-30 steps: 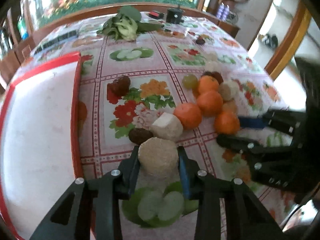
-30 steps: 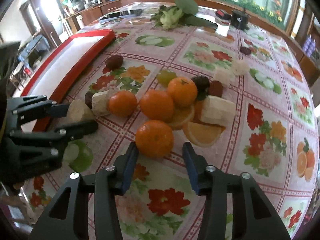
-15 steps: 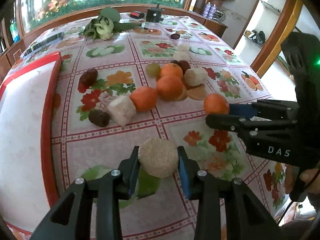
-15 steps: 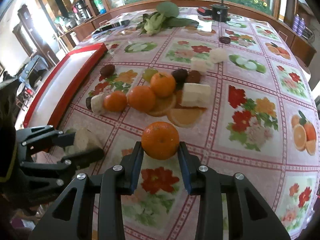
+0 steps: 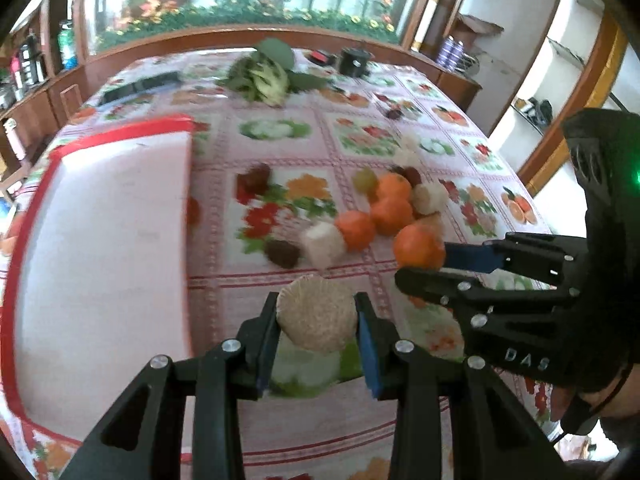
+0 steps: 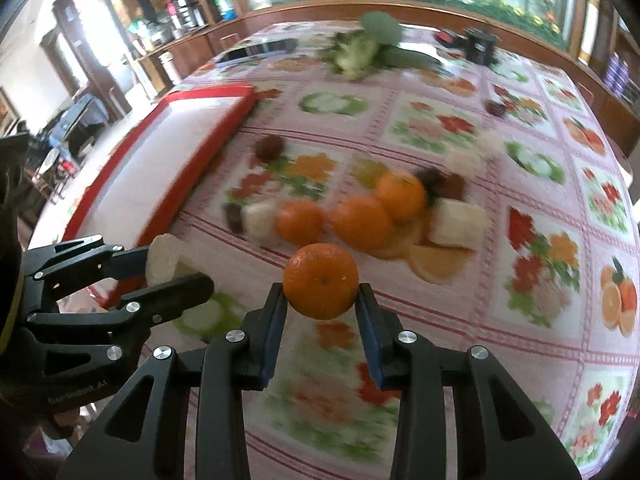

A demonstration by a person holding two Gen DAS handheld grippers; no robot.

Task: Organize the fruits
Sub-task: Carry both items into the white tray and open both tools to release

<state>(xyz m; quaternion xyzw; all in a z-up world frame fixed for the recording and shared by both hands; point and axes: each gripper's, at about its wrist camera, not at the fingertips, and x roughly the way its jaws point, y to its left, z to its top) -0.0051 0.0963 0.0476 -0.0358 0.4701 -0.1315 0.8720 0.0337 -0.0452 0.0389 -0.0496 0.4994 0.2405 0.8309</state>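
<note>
My left gripper (image 5: 318, 322) is shut on a round beige fibrous chunk (image 5: 317, 313), held above the flowered tablecloth. My right gripper (image 6: 322, 300) is shut on an orange (image 6: 321, 280), also lifted off the cloth. Each gripper shows in the other's view: the right gripper (image 5: 422, 262) with its orange (image 5: 418, 246) at the right of the left wrist view, the left gripper (image 6: 174, 270) with the beige chunk (image 6: 162, 258) at the left of the right wrist view. A pile of oranges (image 6: 362, 222), pale chunks (image 6: 458, 222) and dark fruits (image 6: 270, 148) lies mid-table. A red-rimmed white tray (image 5: 104, 248) lies to the left.
A bunch of green leafy vegetables (image 5: 264, 76) and a black pot (image 5: 354, 62) sit at the table's far end, with a dark flat device (image 5: 140, 84) at the far left. Orange slices (image 6: 438, 262) lie beside the pile. Wooden shelves and a doorway surround the table.
Both grippers have risen from the cloth, each carrying its piece; the orange has left the pile's edge. Both views have swung so that the tray shows more fully.
</note>
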